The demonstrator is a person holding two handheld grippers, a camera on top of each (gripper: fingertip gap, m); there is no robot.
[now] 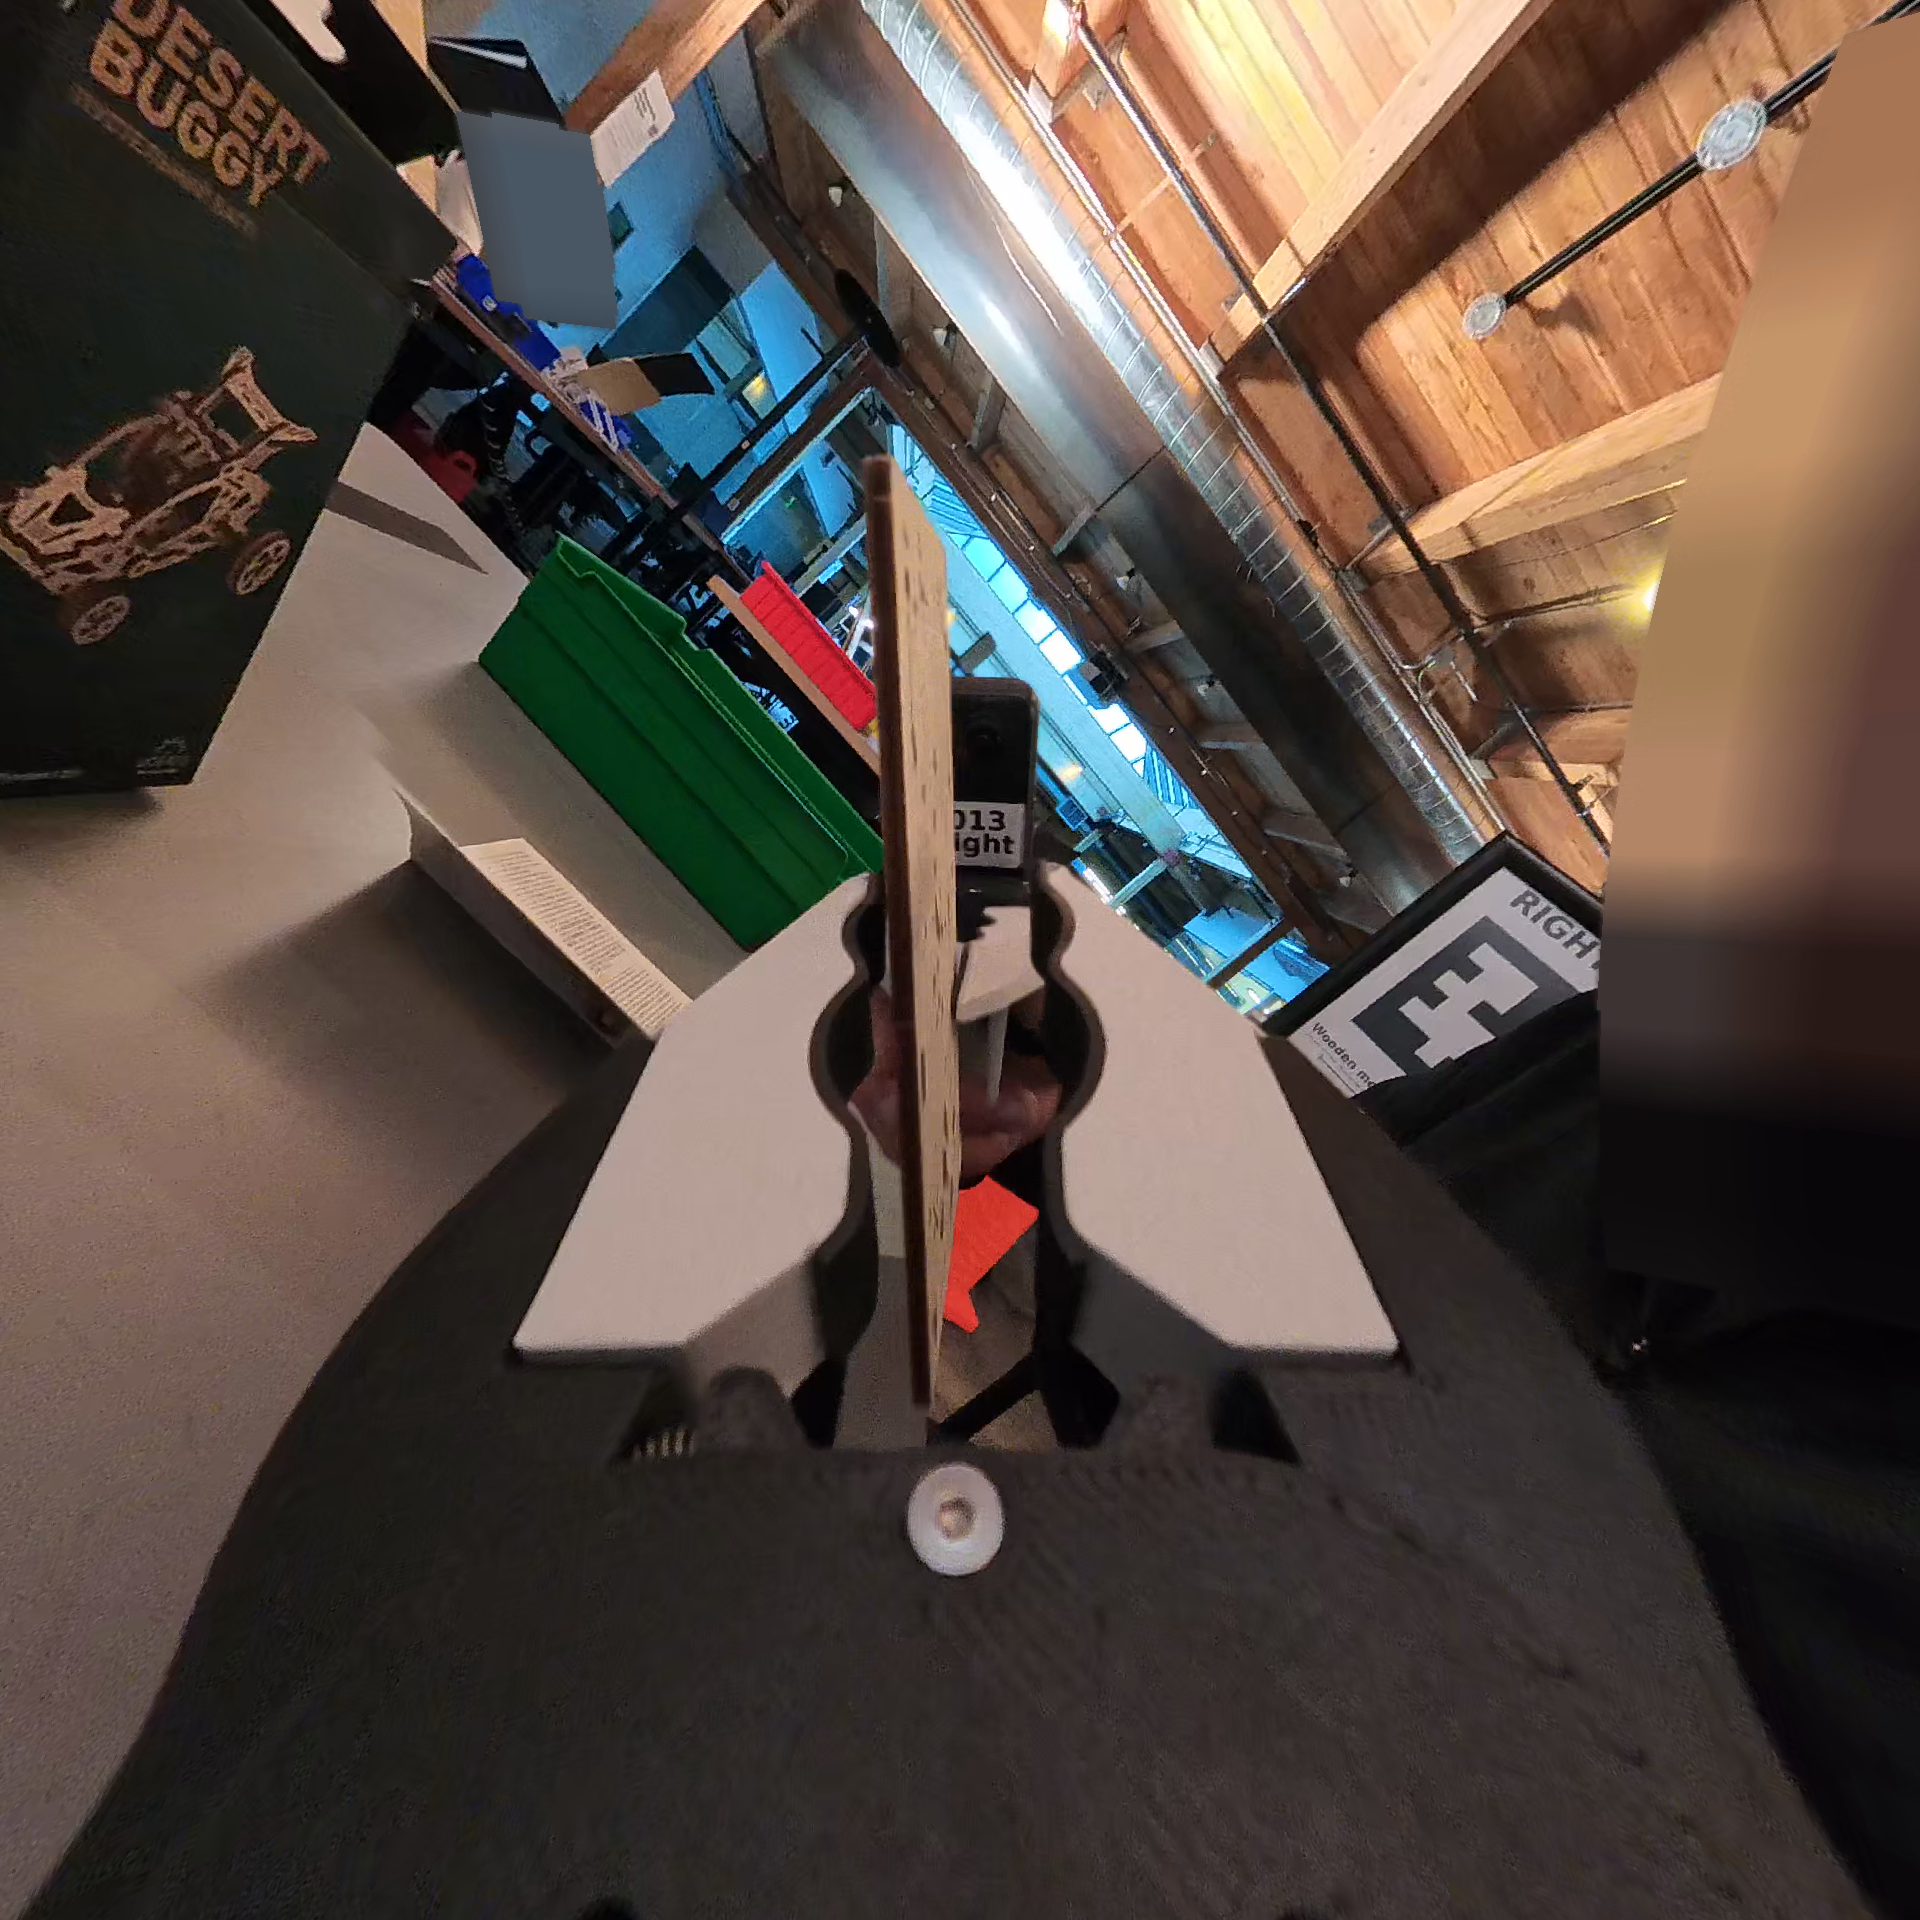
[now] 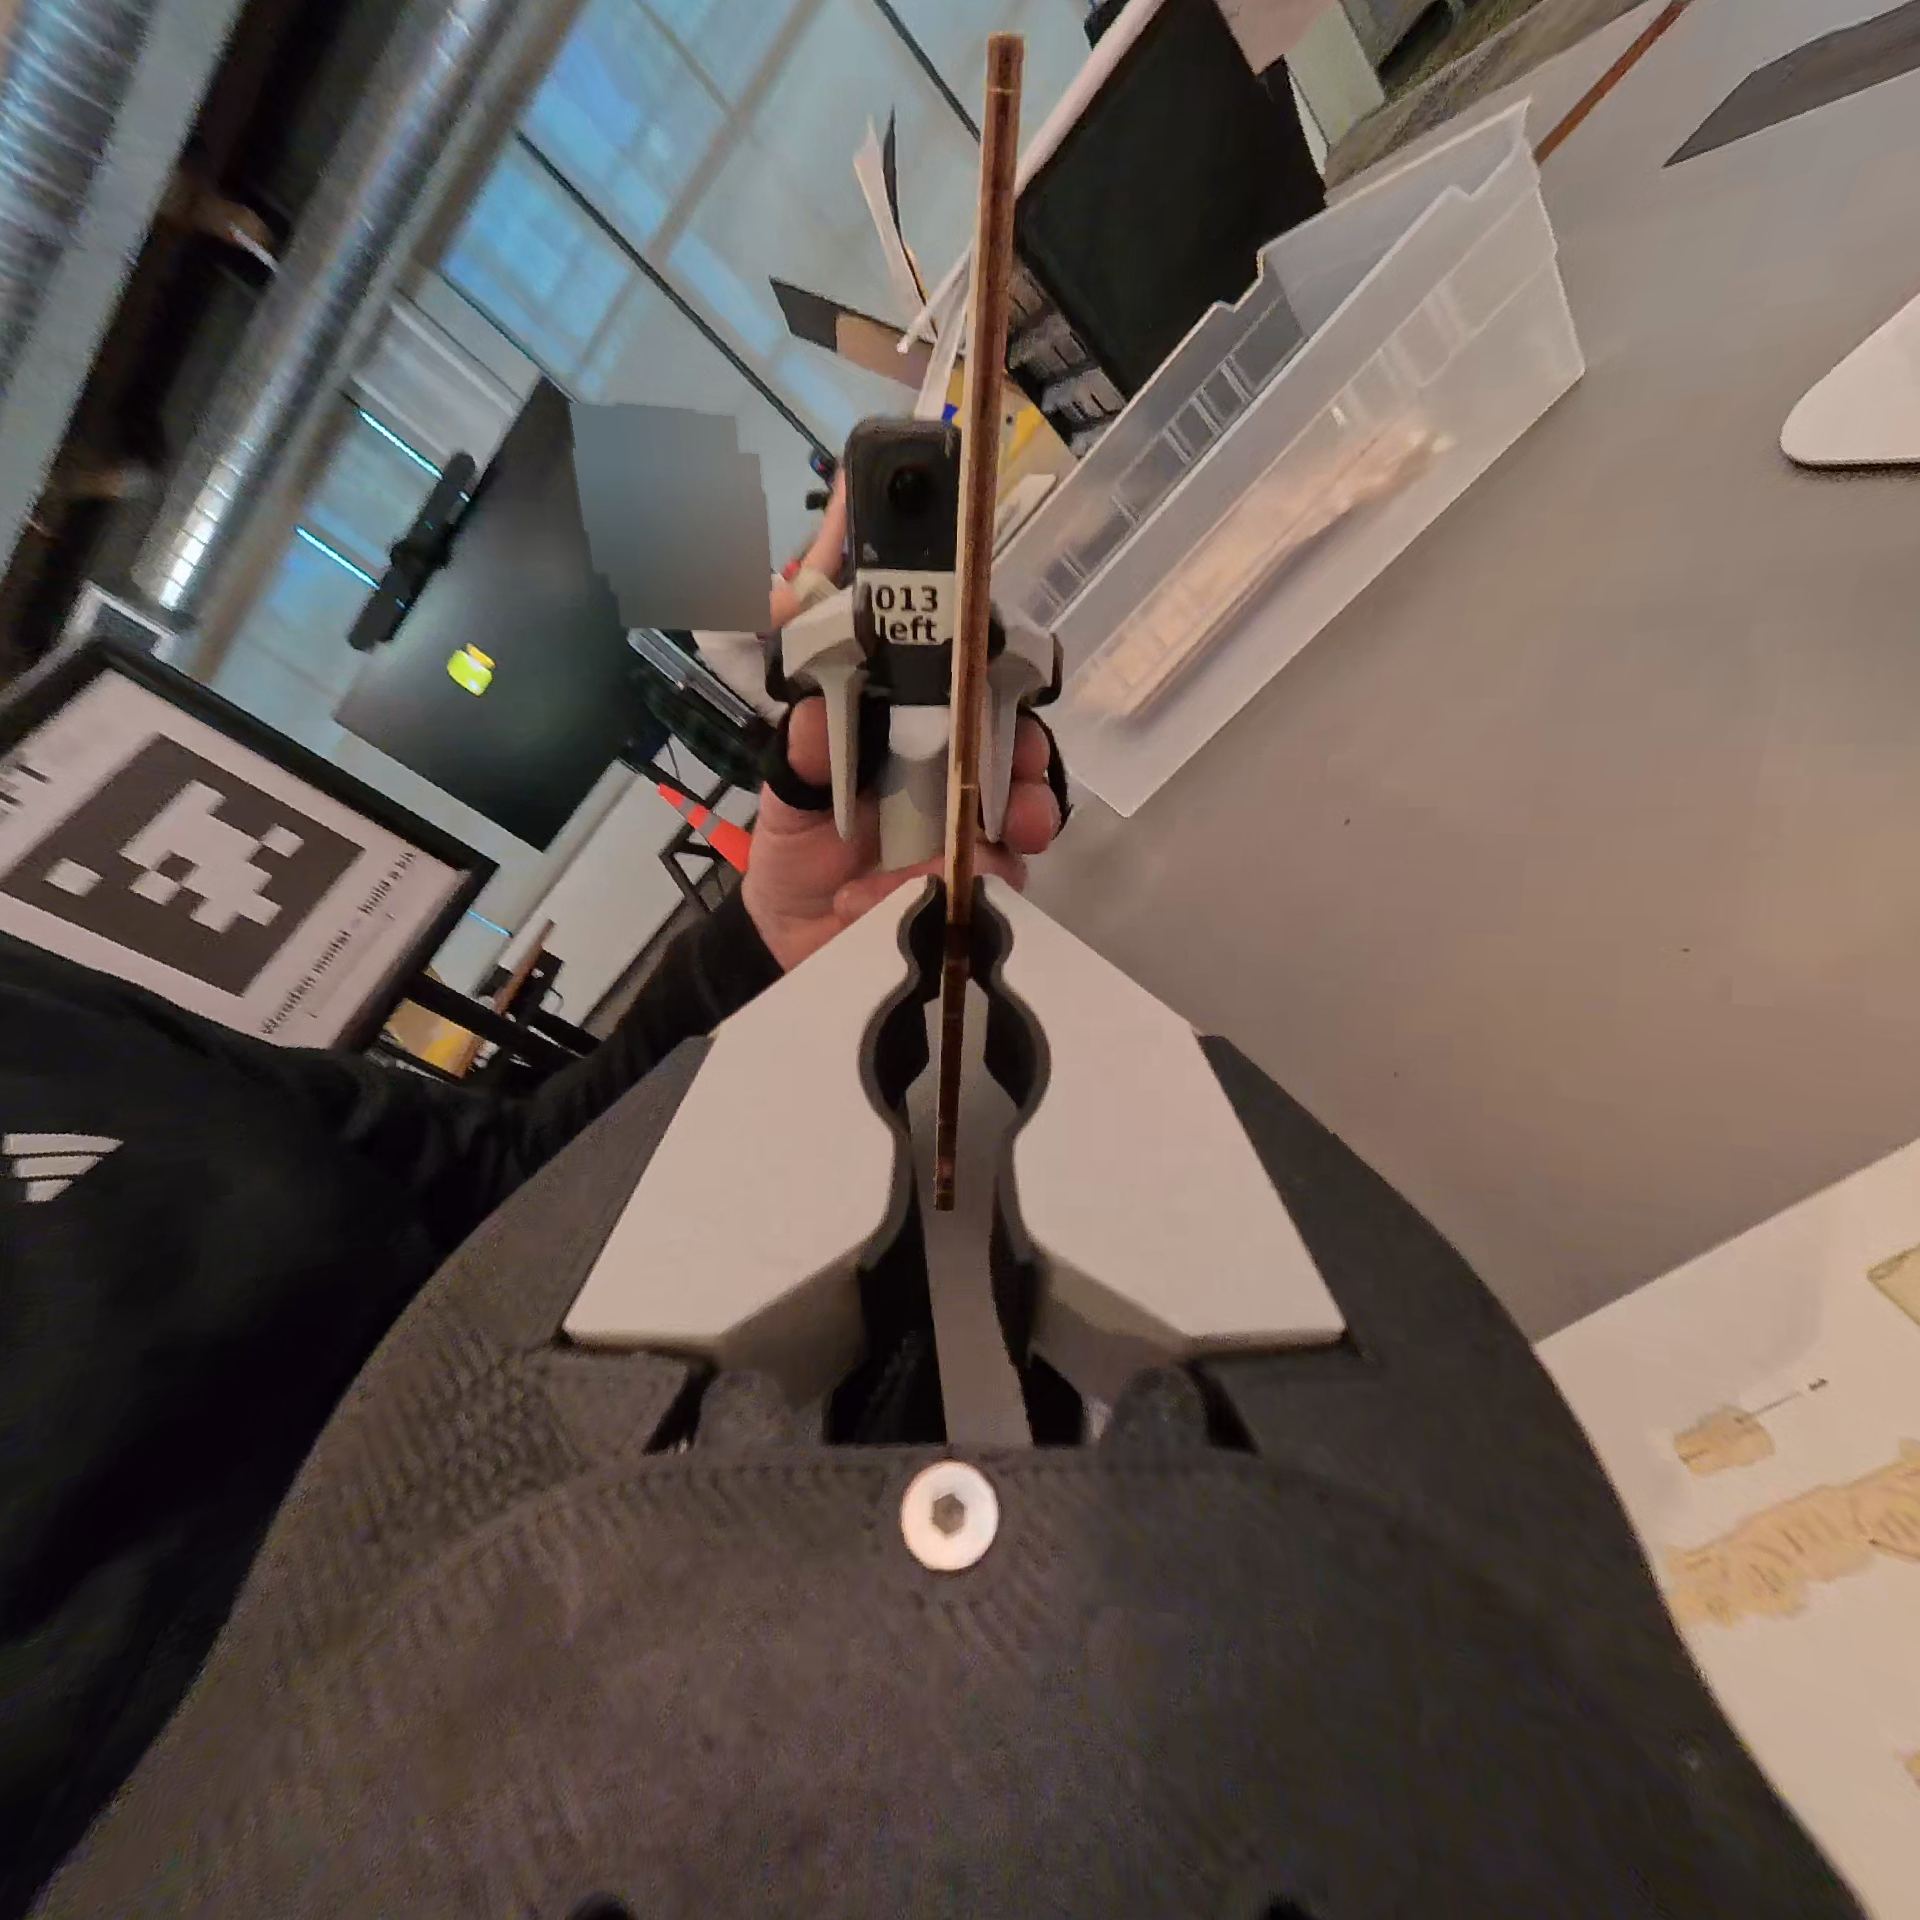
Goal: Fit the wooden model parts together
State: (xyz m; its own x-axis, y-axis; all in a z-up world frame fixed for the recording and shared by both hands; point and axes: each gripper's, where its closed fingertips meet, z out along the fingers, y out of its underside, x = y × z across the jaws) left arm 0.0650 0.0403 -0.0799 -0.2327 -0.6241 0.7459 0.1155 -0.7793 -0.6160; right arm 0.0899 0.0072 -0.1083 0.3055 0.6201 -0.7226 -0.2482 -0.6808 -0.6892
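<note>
The wooden sheet stands edge-on between both my tools, lifted off the worktop. My left tool is closed on it and my right tool pinches the same sheet from the opposite side, each facing the other. Its long axis runs straight ahead from each tool, thin edge toward me. I judge I should keep both grips square and avoid twisting. Its cut pattern is too foreshortened to read, probably part outlines.

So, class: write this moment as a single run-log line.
left hand-held gripper: shut on wooden sheet | right hand-held gripper: shut on same sheet, edge-on | parts: not yet fitted
</note>
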